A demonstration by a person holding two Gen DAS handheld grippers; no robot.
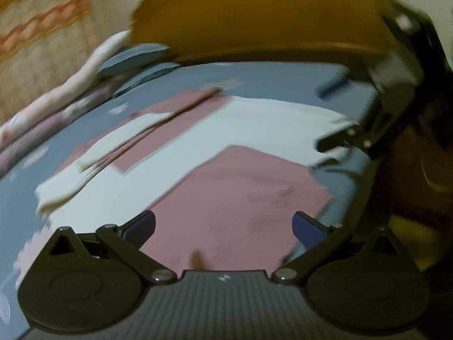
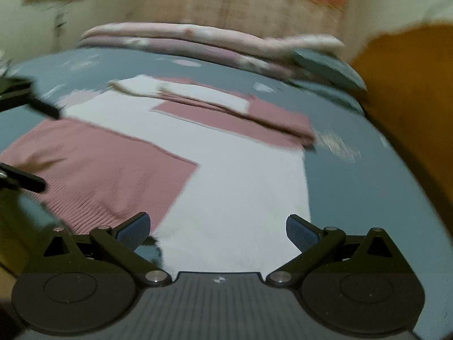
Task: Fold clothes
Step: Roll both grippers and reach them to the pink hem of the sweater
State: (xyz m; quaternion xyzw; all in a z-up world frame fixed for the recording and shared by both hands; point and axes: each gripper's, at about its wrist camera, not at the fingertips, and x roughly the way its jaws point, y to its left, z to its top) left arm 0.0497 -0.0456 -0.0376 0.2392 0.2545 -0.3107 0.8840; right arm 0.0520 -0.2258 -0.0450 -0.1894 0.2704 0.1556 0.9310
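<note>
Left gripper [image 1: 223, 226] spread wide, nothing between fingers, over pink panel at near hem. Right gripper [image 2: 218, 231] likewise spread and empty, over white panel. Pink-and-white sweater [image 2: 226, 170] lies flat on bed [image 2: 354, 187], sleeve folded across far part. Both views smeared.

Risks, as judgement: fingers pinch bedsheet along with knit; single-layer pinch drags hem askew; folded sleeve slides off. Stacked blankets [image 2: 198, 39] far behind, clear.
</note>
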